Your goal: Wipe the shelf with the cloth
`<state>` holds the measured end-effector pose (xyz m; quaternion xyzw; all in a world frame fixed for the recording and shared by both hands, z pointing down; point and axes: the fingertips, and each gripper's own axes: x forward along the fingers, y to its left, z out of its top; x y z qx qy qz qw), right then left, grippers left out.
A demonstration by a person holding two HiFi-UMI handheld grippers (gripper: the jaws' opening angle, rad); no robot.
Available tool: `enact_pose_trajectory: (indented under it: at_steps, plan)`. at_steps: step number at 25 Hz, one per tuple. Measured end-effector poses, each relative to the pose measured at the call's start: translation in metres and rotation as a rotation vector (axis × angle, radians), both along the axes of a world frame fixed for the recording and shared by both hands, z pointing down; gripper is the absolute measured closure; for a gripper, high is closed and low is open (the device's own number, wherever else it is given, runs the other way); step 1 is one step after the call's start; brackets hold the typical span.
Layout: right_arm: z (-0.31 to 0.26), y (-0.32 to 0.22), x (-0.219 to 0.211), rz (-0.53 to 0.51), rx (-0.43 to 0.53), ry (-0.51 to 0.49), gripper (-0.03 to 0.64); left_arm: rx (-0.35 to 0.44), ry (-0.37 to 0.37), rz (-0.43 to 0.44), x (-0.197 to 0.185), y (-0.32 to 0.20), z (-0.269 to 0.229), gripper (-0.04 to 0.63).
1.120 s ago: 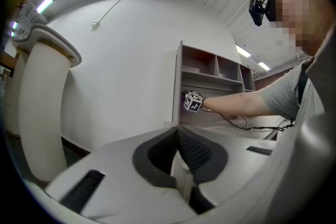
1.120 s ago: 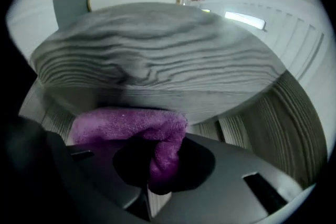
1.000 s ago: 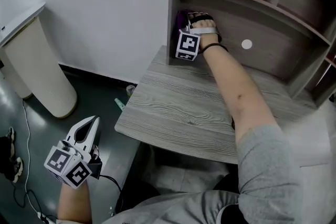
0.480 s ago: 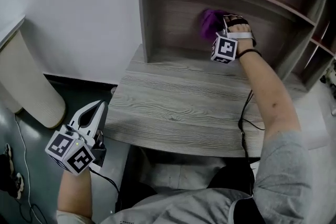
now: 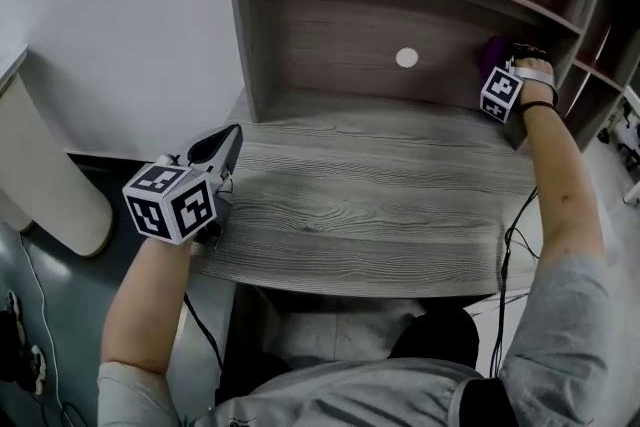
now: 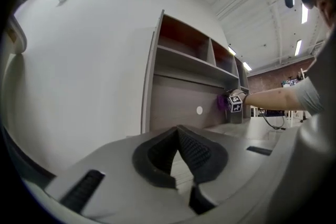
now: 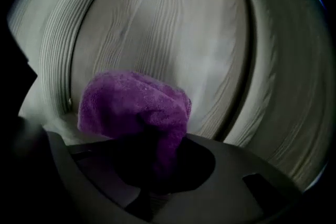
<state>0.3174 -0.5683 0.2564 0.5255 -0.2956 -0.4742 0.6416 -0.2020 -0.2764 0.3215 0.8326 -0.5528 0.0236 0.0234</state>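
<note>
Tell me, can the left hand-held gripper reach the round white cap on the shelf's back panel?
Probably yes: the grey wooden desktop between left hand-held gripper and round white cap is bare; the right hand-held gripper holds the purple cloth further right.

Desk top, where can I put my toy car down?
The whole middle of the desk top is bare, from the left gripper at its left edge across to the person's right arm. The strip under the white cap is free too. Only the far right corner is crowded: the right gripper holds the purple cloth there.
</note>
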Motion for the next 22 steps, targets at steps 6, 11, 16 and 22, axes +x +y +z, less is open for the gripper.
enact_pose_trajectory:
  at_steps: [6,11,16,22]
  plan:
    - [0.005,-0.001,0.013,0.158,-0.069,-0.017,0.557,-0.027,-0.006,-0.025,-0.003,-0.030,-0.005,0.574]
    - [0.020,0.041,-0.207,-0.471,-0.087,-0.123,0.554,0.000,-0.032,-0.032,-0.008,-0.023,-0.013,0.574]
    - [0.063,0.085,-0.450,-0.942,-0.135,-0.157,0.553,0.011,-0.031,-0.062,-0.015,-0.015,-0.020,0.574]
    - [0.101,0.069,-0.542,-0.900,-0.148,-0.090,0.553,0.016,-0.073,-0.051,-0.008,-0.007,-0.023,0.574]
